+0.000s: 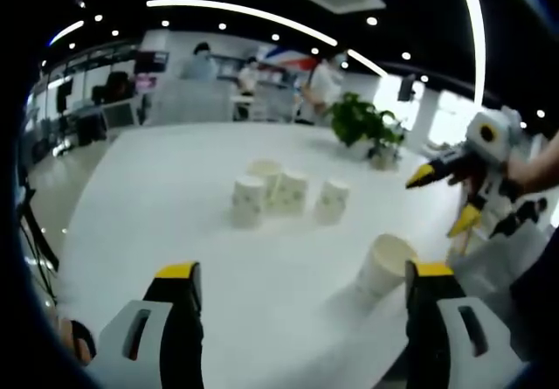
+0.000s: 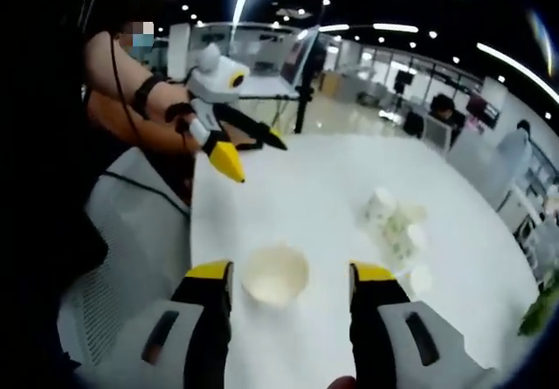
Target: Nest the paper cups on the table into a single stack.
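The right gripper view looks into the hollow of a lone white paper cup [image 2: 275, 274] between the right gripper [image 2: 291, 277]'s open yellow-tipped jaws; the left gripper view shows the left gripper [image 1: 301, 277] open, a cluster of four patterned paper cups [image 1: 284, 191] mid-table and a green potted plant [image 1: 362, 123] on the glossy white table [image 1: 175, 197]

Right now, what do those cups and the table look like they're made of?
The cups look like thin matte paper: off-white, some with a faint printed pattern. The lone cup looks alike, with a plain pale inside. The table seems a smooth white laminate with slight sheen; its core can't be told.
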### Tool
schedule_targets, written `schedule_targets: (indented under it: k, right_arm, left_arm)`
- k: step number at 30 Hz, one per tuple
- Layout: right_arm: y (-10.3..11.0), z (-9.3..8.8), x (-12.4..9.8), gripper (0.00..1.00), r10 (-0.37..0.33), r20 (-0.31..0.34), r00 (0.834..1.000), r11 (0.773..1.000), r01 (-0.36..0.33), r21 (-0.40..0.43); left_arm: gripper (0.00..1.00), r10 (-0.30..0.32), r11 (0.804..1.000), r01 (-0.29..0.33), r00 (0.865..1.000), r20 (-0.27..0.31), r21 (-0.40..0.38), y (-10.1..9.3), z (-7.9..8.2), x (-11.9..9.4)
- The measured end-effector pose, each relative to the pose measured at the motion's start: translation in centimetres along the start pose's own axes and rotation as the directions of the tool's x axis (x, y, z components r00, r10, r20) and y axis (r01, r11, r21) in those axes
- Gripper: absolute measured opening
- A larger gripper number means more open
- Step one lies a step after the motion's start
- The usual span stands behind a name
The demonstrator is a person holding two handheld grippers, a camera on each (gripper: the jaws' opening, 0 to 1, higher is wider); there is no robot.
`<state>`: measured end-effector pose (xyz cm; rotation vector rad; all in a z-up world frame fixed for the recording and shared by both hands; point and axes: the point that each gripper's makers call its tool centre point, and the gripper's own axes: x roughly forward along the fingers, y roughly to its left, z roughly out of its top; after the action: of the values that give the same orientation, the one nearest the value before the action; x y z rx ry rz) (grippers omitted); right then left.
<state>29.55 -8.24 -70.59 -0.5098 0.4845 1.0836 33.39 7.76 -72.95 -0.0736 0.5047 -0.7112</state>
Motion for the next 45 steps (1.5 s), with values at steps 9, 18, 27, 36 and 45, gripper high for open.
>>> schedule_targets:
  k: [9,18,27,36,45]
  right_arm:
    - [-1.7,-0.9,-1.2,0.70,-0.077,0.027,0.997,0.993,0.074,0.092]
    - [-3.7,-1.9,-2.1,0.86,-0.160,0.036,0.986,0.973,0.152,0.176]
    - [-4.6,-2.0,-2.3,1.00,-0.209,0.069,0.975,0.963,0.193,0.189]
    - [-6.1,-2.9,-2.7,1.00,-0.246,0.051,0.968,0.954,0.233,0.188]
    - [-8.6,-4.5,-2.2,1.00,-0.260,0.021,0.965,0.941,0.248,0.232]
  left_arm:
    - [0.97,0.004,1.000,-0.004,1.000,-0.002,-0.002,0.2,-0.1,-0.1]
    - [0.97,0.004,1.000,-0.004,1.000,-0.005,-0.002,0.2,-0.4,-0.2]
    - [0.97,0.005,1.000,-0.005,1.000,-0.013,-0.005,0.1,-0.6,-0.5]
    - [0.97,0.011,1.000,-0.011,1.000,-0.014,-0.005,0.2,-0.7,-0.6]
    - [0.97,0.011,1.000,-0.012,1.000,-0.018,-0.009,0.0,-0.8,-0.6]
